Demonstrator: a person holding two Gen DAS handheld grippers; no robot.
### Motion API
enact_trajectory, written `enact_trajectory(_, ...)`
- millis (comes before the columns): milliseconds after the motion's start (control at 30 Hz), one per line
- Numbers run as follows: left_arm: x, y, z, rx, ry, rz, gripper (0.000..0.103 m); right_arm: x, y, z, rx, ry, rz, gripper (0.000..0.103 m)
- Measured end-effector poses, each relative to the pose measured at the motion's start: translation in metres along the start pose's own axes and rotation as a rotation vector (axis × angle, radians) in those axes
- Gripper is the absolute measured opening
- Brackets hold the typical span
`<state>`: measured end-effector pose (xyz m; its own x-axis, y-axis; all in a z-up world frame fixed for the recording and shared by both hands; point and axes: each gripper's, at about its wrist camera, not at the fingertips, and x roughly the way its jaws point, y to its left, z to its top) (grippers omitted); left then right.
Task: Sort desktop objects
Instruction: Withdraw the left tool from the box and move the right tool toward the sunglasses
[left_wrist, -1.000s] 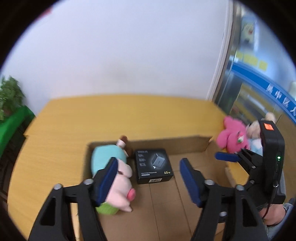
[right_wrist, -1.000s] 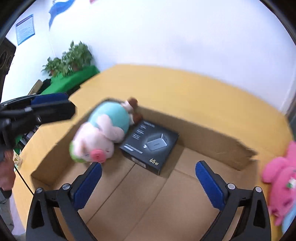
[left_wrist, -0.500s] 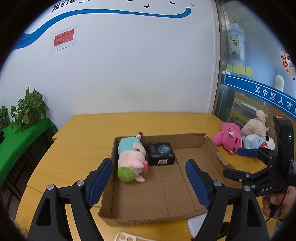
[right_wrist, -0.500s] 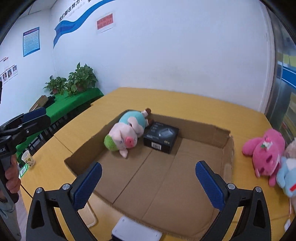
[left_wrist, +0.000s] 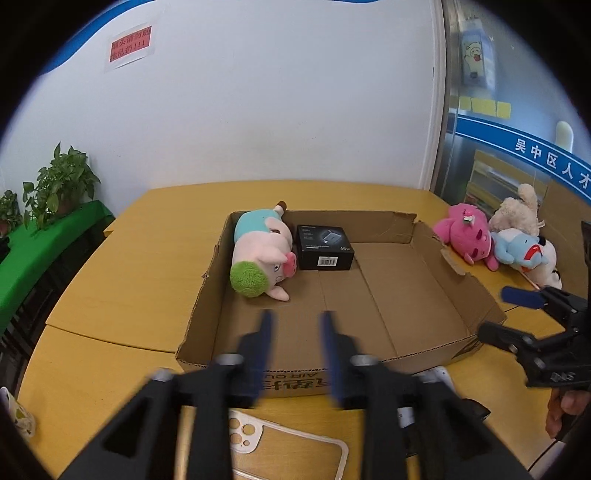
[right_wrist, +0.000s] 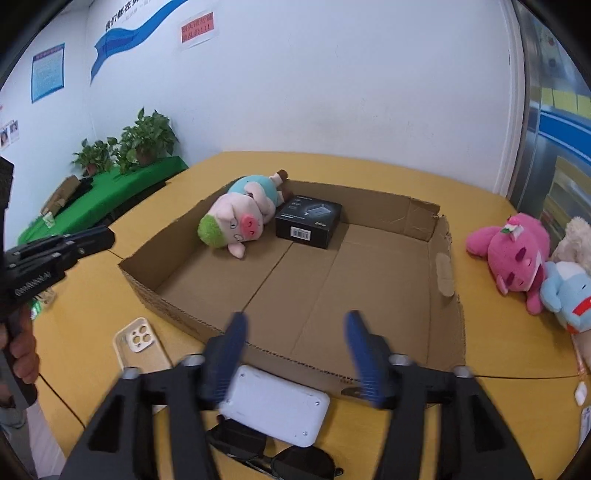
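left gripper (left_wrist: 295, 332) part-open, holding nothing, above near box edge | right gripper (right_wrist: 295, 328) wide apart, holding nothing | cardboard box (right_wrist: 447, 258): pig plush (right_wrist: 236, 221) and black box (right_wrist: 308, 219) in far-left corner, bare floor elsewhere | 3 plush toys (right_wrist: 517, 254) outside right wall

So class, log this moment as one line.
task: sort desktop objects | cardboard box: holds pig plush, black box | left gripper: open, empty | right gripper: open, empty
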<state>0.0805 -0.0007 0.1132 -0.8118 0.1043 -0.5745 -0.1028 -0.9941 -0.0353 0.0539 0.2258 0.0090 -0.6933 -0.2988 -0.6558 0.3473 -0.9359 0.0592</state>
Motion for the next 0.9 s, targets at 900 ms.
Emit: enact_trajectory(900,0.012,-0.018,-0.091,0.025,0.154,-0.093,0.079,0.056,0.002,-0.125,-0.257,0.388,0.249,0.089)
